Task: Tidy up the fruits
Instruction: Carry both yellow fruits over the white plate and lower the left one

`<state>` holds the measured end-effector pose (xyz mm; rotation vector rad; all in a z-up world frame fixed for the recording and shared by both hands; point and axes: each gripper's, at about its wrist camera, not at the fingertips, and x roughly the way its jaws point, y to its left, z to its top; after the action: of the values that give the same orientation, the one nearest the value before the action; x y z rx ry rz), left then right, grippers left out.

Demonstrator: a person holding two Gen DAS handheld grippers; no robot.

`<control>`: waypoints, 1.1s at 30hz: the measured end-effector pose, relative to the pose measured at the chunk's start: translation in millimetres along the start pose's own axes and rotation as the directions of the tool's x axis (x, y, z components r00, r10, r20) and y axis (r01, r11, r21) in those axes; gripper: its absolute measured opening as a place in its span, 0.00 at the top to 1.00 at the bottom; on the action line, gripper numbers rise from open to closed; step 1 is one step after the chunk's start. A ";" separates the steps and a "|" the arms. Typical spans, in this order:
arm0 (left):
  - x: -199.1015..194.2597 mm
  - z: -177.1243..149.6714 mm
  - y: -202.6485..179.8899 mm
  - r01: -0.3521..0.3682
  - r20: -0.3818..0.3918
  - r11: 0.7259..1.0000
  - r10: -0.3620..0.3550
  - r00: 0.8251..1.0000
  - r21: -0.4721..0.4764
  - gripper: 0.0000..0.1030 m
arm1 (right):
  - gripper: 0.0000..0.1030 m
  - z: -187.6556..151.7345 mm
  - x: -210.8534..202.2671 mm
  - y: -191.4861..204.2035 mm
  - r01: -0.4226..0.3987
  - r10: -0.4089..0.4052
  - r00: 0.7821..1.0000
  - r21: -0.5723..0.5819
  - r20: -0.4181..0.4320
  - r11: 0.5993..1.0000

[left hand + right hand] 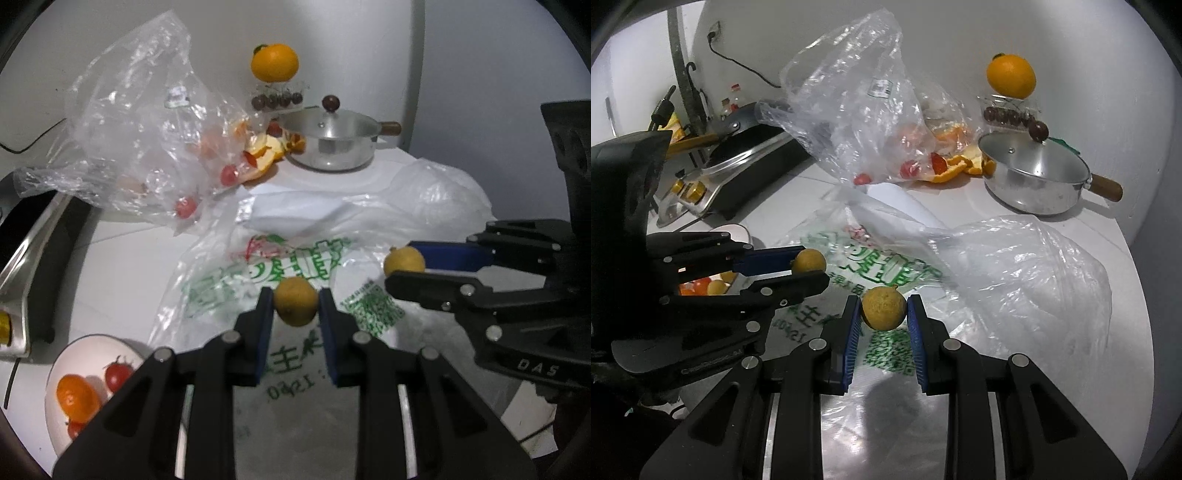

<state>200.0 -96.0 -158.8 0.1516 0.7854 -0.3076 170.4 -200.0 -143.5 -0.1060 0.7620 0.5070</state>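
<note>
Here, left wrist view: left gripper (296, 301) was clenched on a small yellow fruit (295, 301), raised above the printed bag (273, 269). Right gripper (399, 264) came in from the right, gripping a second fruit (403, 259). Plate (88, 347) at lower left held an orange piece (77, 398) and a tomato (117, 374). Pot (330, 142) stood behind.

Right wrist view: right gripper (882, 308) pinched its fruit (883, 308) over the same bag (882, 269). Left gripper (812, 266) at left held the other fruit (810, 260). Stove (738, 162) sat at far left.
</note>
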 end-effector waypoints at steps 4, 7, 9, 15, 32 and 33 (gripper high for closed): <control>-18.9 -7.5 5.4 -0.003 0.021 1.000 0.003 1.000 -0.005 0.76 | 0.73 0.3 -6.6 15.4 0.002 -0.002 1.000 -0.016 0.007 1.000; -32.0 -14.0 10.7 -0.006 0.034 1.000 0.006 0.999 -0.014 0.76 | 0.73 0.6 -10.6 27.5 0.002 -0.001 1.000 -0.032 0.012 1.000; -39.1 -16.9 14.4 -0.007 0.045 1.000 0.008 0.999 -0.019 0.76 | 0.73 0.8 -13.4 36.9 0.002 -0.002 1.000 -0.043 0.015 0.999; -58.5 -29.6 26.7 -0.013 0.067 0.999 0.015 0.998 -0.039 0.76 | 0.73 0.7 -16.5 59.6 0.000 0.001 1.000 -0.061 0.014 0.998; -91.6 -80.4 87.0 -0.083 0.055 0.988 0.091 0.994 -0.131 0.76 | 0.73 0.9 2.5 115.6 -0.036 0.033 0.999 -0.123 -0.026 0.992; -92.2 -82.7 90.3 -0.087 0.053 0.987 0.095 0.994 -0.137 0.76 | 0.73 1.5 4.6 119.2 -0.039 0.036 0.999 -0.128 -0.029 0.991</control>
<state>112.7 29.5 -148.9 0.0512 0.7349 -0.1710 117.4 -93.4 -135.0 -0.2190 0.7585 0.5913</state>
